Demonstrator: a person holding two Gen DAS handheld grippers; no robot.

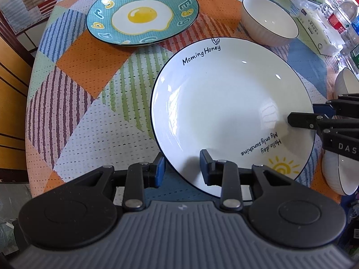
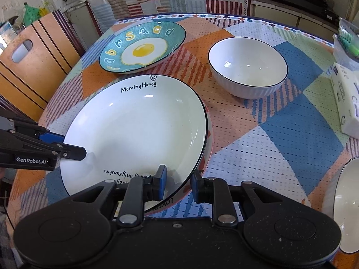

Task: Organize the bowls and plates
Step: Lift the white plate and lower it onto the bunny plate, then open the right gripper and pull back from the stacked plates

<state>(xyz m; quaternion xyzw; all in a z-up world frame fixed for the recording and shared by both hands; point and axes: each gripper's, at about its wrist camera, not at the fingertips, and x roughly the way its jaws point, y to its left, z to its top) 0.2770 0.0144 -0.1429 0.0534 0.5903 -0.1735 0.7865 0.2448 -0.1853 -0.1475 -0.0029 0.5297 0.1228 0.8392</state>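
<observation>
The left claw [image 1: 182,167] and the right claw [image 2: 178,180] each sit astride the rim of the white plate [image 1: 224,94], on roughly opposite sides of it, both pointing steeply down. The step in hand looks like lowering this plate onto a pink-rimmed plate [image 2: 166,204], which peeks out beneath its near edge in the right wrist view. To do it well, both hands should probably come down evenly so the upper plate stays level. The rims ought to be centred before either side is let go. The release should wait until the upper plate rests fully in the lower one, as china dropped on china may chip or slide.

The left claw is clenched narrowly on the rim, its inner pad on the sloping wall and its outer pad under the lip. The right claw is likewise narrow, with one finger inside and one outside the rim. Whether its pads actually press the plate cannot be told from these views.

The white plate lies towards the near edge of the table [image 1: 89,112], about midway along it. Beyond it, near the far edge and to the left, sits the teal egg plate [image 1: 142,14]. A white bowl [image 1: 269,20] stands towards the far right, apart from both plates. Two more white bowls [image 1: 341,174] sit at the right edge.
</observation>
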